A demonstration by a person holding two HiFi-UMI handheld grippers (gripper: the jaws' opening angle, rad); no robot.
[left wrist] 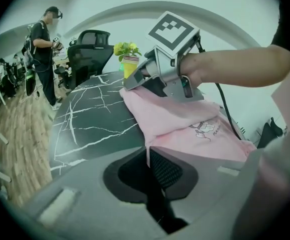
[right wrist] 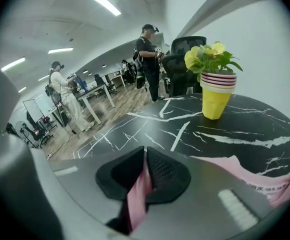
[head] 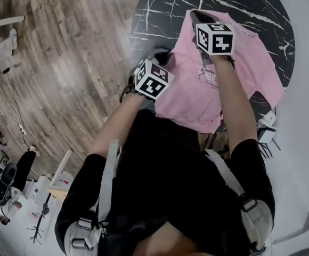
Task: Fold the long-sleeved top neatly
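Note:
The pink long-sleeved top (head: 240,57) lies spread on the round black marble table (head: 154,15), its near hem hanging over the table's edge. My left gripper (head: 163,56) is at the top's left edge, shut on a thin fold of pink fabric (left wrist: 147,151). My right gripper (head: 200,16) is at the far left part of the top, shut on a strip of pink cloth (right wrist: 144,176). In the left gripper view the right gripper (left wrist: 135,79) rests on a raised bunch of the top (left wrist: 185,124). More of the top (right wrist: 257,176) lies flat to the right in the right gripper view.
A yellow cup with a small plant (right wrist: 217,91) stands at the table's far side (left wrist: 128,59). A black office chair (left wrist: 92,44) stands behind the table. People stand on the wooden floor (right wrist: 147,59). White objects (head: 266,128) sit by the table's right edge.

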